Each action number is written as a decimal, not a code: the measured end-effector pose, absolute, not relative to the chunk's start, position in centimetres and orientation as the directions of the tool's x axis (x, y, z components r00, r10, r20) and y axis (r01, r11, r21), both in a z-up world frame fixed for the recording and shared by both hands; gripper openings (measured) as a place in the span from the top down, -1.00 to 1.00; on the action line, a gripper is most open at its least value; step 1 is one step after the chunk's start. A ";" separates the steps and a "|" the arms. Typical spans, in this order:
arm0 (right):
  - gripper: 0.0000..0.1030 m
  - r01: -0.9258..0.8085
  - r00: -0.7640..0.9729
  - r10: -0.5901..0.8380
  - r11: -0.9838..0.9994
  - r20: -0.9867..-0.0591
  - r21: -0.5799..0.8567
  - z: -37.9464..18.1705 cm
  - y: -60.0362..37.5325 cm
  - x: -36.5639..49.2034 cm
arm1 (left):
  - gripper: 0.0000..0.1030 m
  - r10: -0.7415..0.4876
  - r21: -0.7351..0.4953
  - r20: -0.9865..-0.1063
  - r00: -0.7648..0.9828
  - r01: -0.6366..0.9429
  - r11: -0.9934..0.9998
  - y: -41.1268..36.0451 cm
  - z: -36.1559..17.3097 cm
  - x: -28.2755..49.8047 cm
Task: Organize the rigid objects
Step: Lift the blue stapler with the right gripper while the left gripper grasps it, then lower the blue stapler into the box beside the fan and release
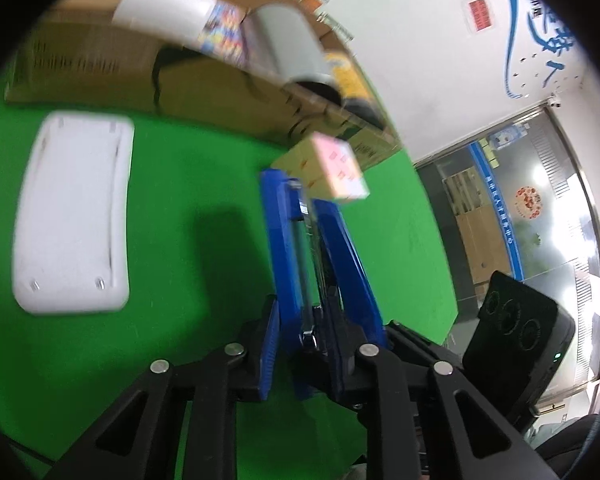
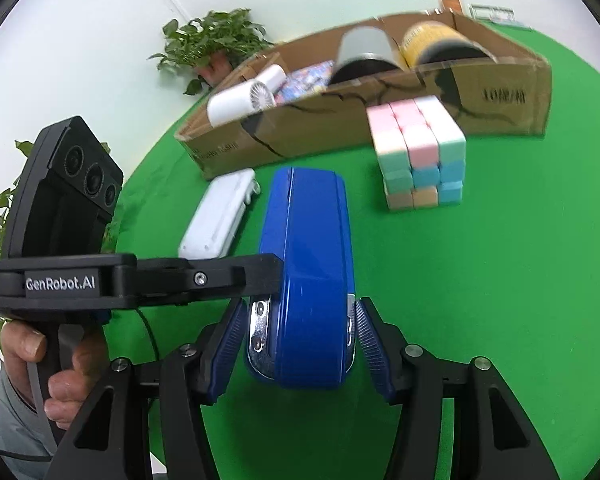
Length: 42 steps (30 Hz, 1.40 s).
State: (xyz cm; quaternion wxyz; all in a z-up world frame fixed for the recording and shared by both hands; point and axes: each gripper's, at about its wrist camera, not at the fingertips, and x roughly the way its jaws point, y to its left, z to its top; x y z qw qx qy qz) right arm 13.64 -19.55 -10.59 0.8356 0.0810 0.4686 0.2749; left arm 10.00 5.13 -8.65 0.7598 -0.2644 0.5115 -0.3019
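A blue stapler (image 2: 306, 248) hangs above the green table, lengthwise between both grippers. My right gripper (image 2: 300, 344) is shut on its rear end, one ribbed pad on each side. My left gripper comes in from the left, and one of its black fingers (image 2: 260, 270) presses on the stapler's side. In the left wrist view the left gripper (image 1: 304, 320) is shut on the stapler (image 1: 284, 240), pinching top arm and base close together. A pastel puzzle cube (image 2: 420, 152) (image 1: 332, 168) stands on the table just beyond the stapler's tip.
An open cardboard box (image 2: 500, 96) lies behind the cube, holding a white fan (image 2: 244, 100), a grey cylinder (image 2: 364, 52) and a yellow can (image 2: 432, 40). A white flat case (image 2: 216, 220) (image 1: 72, 216) lies to the left. A person's hand (image 2: 32, 352) grips the left tool.
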 end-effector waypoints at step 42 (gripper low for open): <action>0.46 -0.333 0.363 0.406 0.897 -0.839 0.291 -6.3 -10.7 33.8 | 0.73 -0.599 -0.565 -0.734 0.319 0.202 0.800 8.4 -2.2 29.0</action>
